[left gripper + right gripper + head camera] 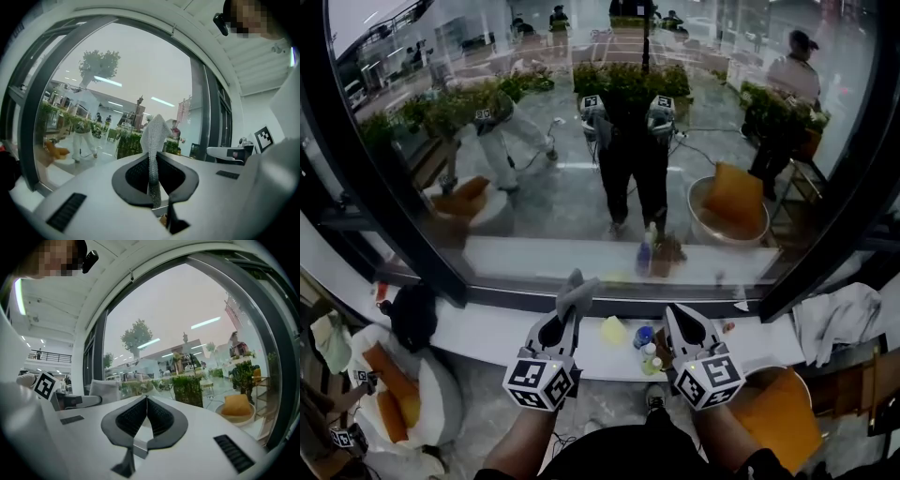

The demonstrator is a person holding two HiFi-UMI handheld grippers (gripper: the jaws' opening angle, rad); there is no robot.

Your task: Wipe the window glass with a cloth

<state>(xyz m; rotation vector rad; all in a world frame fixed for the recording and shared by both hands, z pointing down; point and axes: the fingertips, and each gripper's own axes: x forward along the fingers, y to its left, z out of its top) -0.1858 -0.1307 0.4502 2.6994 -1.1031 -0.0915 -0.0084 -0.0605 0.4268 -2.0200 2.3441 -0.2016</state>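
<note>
The person's hands are hiding behind the marker cubes, and the small bottles on the white window sill between the two tongs are proving too small to make out. The left tongs are clamping a grey mesh cloth, whose loose end is poking up past their tips toward the large window glass ahead; contact cannot be told. The right tongs are sitting closed and empty alongside, with both forearms reaching forward.

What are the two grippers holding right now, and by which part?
Left gripper: shut on a grey woven cloth, pinched along a bunched fold, one end sticking out past the tips. Right gripper: shut, holding nothing.
</note>
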